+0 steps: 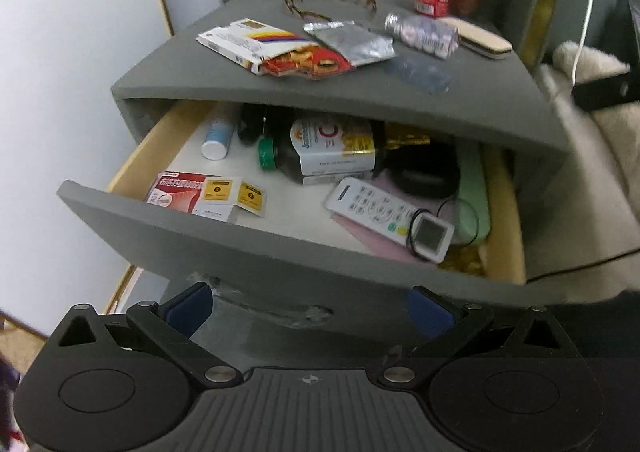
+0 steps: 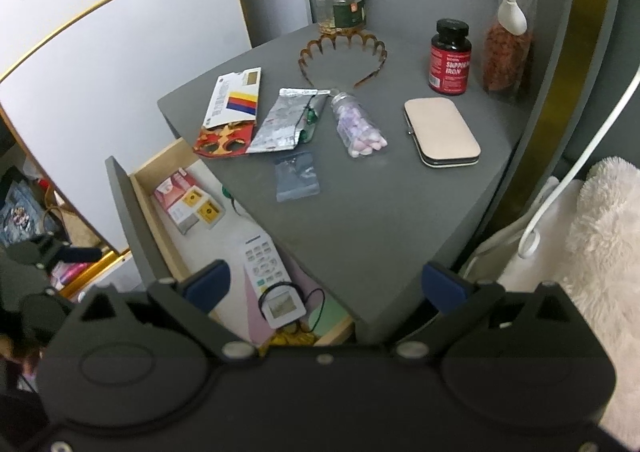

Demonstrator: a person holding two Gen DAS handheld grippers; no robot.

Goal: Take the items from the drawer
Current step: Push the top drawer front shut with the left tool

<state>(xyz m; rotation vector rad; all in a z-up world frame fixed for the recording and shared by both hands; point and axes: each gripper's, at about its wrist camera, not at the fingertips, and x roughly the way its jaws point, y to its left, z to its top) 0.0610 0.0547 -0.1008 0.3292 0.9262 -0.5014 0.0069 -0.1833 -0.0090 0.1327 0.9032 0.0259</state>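
The grey nightstand's drawer [image 1: 168, 236] stands pulled open. Inside lie a white remote [image 1: 370, 209], a small square white device with a screen [image 1: 430, 236], a dark vitamin bottle with a green cap [image 1: 320, 155], a white tube [image 1: 218, 137], a red medicine box [image 1: 180, 193] and yellow sachets [image 1: 250, 195]. My left gripper [image 1: 310, 306] is open and empty, in front of the drawer's face. My right gripper [image 2: 326, 282] is open and empty above the drawer's right end, over the remote [image 2: 264, 262] and the screen device [image 2: 282, 308].
The nightstand top [image 2: 360, 211] carries a brown hair comb band [image 2: 344, 53], a red supplement bottle [image 2: 450, 57], a pink case [image 2: 442, 131], a bag of pills [image 2: 360, 125], foil packets [image 2: 280, 121] and a jar [image 2: 340, 9]. A white fluffy blanket [image 2: 592, 252] lies to the right.
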